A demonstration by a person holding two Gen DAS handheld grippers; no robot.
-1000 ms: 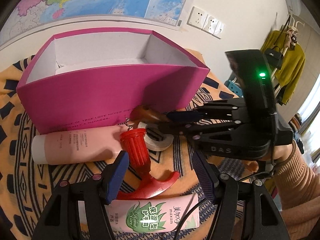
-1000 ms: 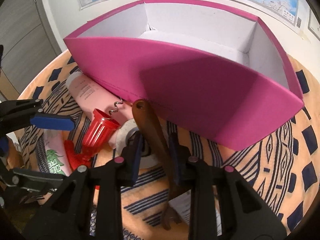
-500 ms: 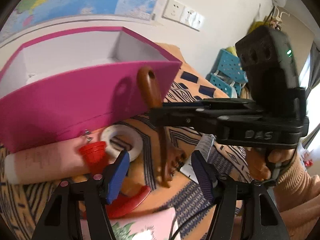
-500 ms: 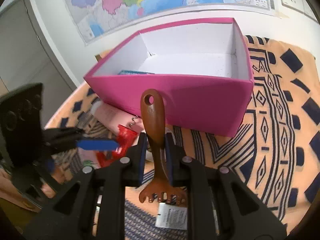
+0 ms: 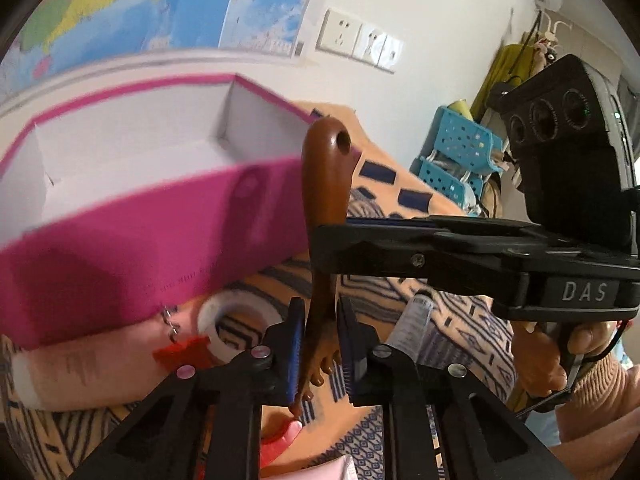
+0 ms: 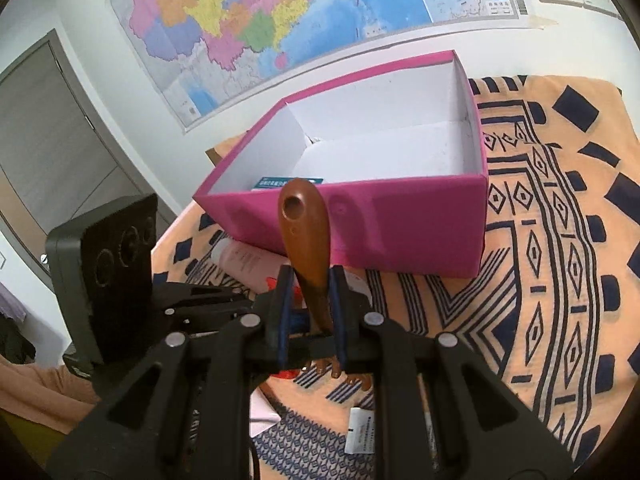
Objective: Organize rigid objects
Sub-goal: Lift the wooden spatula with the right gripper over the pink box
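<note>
Brown wooden fork [image 5: 325, 184] stands upright, clamped in both the left hand-held gripper [image 5: 318, 344] and right hand-held gripper [image 6: 310, 312].

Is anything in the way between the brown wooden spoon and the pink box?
Only the box's own front wall. The wooden spoon is held upright in front of the pink box, its handle top about level with the rim, so it must go higher.

Black grippers [image 6: 308, 312], blue pads [image 5: 297, 344], orange sleeve [image 5: 600, 400]
</note>
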